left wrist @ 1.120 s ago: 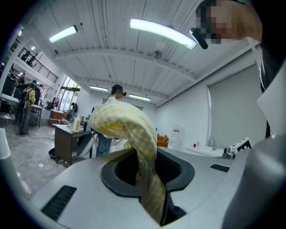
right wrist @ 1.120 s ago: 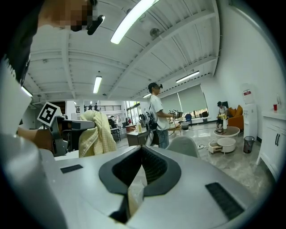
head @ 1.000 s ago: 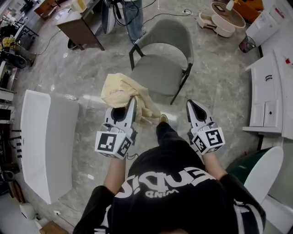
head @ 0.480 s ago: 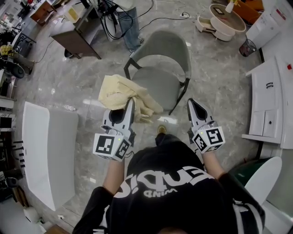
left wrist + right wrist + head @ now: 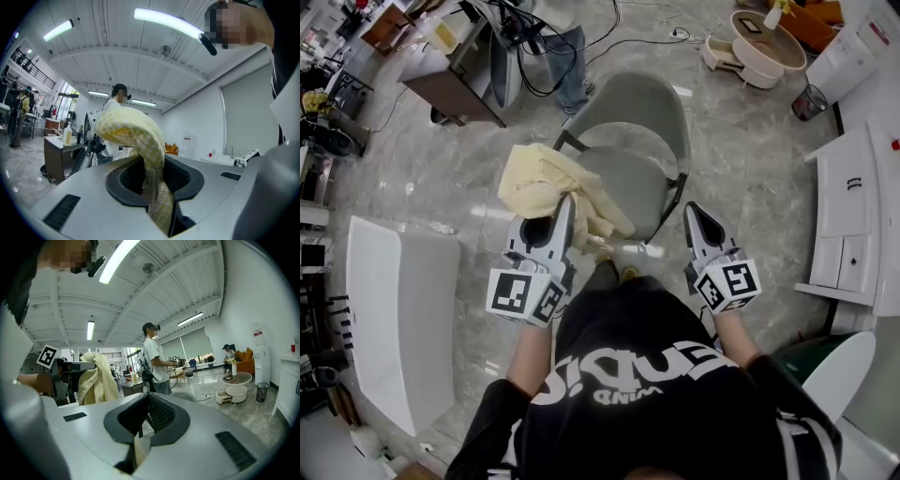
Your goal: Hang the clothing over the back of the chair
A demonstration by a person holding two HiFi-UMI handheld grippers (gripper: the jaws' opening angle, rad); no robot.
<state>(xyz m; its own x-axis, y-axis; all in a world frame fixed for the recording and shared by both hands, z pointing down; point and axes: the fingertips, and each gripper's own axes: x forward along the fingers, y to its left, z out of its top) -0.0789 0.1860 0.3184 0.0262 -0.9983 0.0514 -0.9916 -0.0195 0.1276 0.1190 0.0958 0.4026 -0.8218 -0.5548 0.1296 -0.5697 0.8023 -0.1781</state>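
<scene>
Yellow checked clothing (image 5: pixel 140 136) pinched tight in the jaws of the left gripper (image 5: pixel 566 202), one fold clamped between the pads, the rest bunched above the jaw tips and spilling down to one side. Jaws of the right gripper (image 5: pixel 701 212) drawn together, apparently on nothing; no cloth between them in that gripper's own view. Both grippers held about level in front of the person (image 5: pixel 656 394), well apart, pointing toward the grey chair (image 5: pixel 623 173) just ahead on the marbled floor (image 5: pixel 741 187). Seat turned toward the person; curved chair back (image 5: pixel 642 94) on the far side, bare. By the look of it, the carrying stage, with nothing draped yet.

For a clean hang, probably:
- Keep the left grip firm and lift the bundle clear above the top edge of the back, not dragging it across the seat.
- Open the right jaws and take a second edge of the cloth, to spread it rather than drop a lump.
- Lay it across the rim with roughly equal lengths falling front and behind, for balance.
- Release only with the weight resting on the back.
- Mind the bystander (image 5: pixel 570 52) and the dark, cable-strewn table (image 5: pixel 455 75) beyond the chair.
</scene>
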